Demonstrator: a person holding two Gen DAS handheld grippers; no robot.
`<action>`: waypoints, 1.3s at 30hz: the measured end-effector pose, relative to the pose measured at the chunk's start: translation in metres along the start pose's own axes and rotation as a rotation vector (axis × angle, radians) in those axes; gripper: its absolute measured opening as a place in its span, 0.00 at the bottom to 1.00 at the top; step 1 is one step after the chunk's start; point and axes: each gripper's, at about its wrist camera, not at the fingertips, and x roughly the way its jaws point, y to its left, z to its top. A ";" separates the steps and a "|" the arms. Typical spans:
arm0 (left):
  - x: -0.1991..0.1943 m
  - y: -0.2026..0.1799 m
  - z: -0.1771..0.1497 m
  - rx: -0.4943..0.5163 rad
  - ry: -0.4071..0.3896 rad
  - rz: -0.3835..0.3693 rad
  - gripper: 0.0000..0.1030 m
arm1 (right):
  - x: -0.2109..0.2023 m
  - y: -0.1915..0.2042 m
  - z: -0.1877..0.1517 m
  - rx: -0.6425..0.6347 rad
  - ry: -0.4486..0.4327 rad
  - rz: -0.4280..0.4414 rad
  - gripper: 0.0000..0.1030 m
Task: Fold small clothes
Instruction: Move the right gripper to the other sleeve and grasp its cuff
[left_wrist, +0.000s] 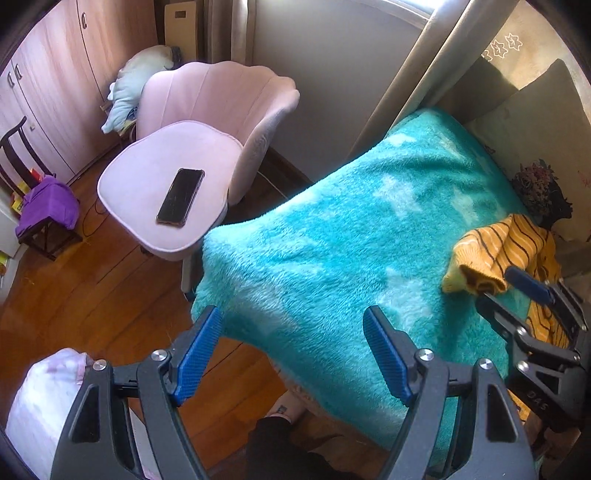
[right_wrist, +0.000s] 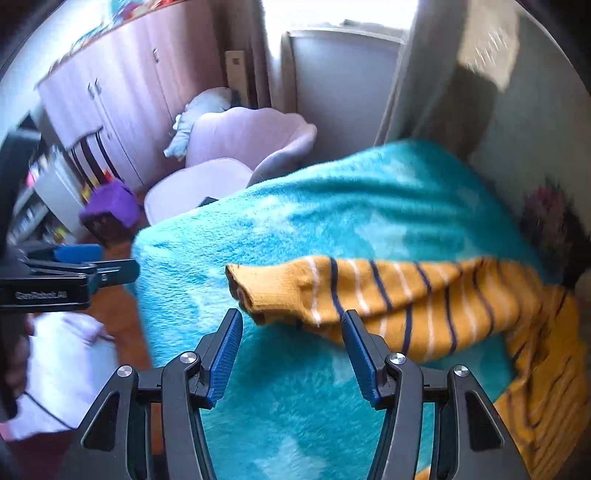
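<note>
Left to right. Far left: wooden wardrobe doors (left_wrist: 55, 92), a purple cloth (left_wrist: 48, 210) draped on a dark stool, wood floor (left_wrist: 92, 295). A white bundle (left_wrist: 40, 406) sits low left, just beside the left gripper's body.

Next, pink shell-back chair (left_wrist: 207, 122), a dark phone (left_wrist: 181, 196) lying flat on its seat. Pale blue soft thing (left_wrist: 129, 88) behind the chair.

Left gripper (left_wrist: 293, 354): jaws spread wide, holding nothing, hanging over the near left corner of the teal fleece blanket (left_wrist: 332, 240). One blue pad is over the floor, the other over the blanket.

Blanket covers the middle of both views, with pale star-like patches.

Right gripper (right_wrist: 291, 356): jaws spread, nothing between them. The right pad (right_wrist: 364, 365) is right at the near edge of the mustard striped sweater (right_wrist: 406, 299); cannot tell if touching, frame is blurred.

Sweater lies crumpled on the blanket's right side, one sleeve stretched leftward, cuff (right_wrist: 247, 291) open, just beyond the right gripper's tips. Body of the garment trails down the right edge.

Far right: dark patterned item (left_wrist: 539, 188) beside the sweater.
</note>
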 end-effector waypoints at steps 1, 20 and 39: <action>0.001 0.001 -0.001 -0.003 0.003 -0.001 0.76 | 0.008 0.004 0.002 -0.036 0.010 -0.022 0.59; -0.010 -0.082 0.002 0.186 -0.033 -0.098 0.76 | -0.179 -0.226 -0.095 0.475 -0.090 -0.417 0.01; -0.010 -0.009 -0.018 -0.002 0.006 -0.032 0.76 | -0.003 -0.124 -0.039 0.747 0.051 0.437 0.53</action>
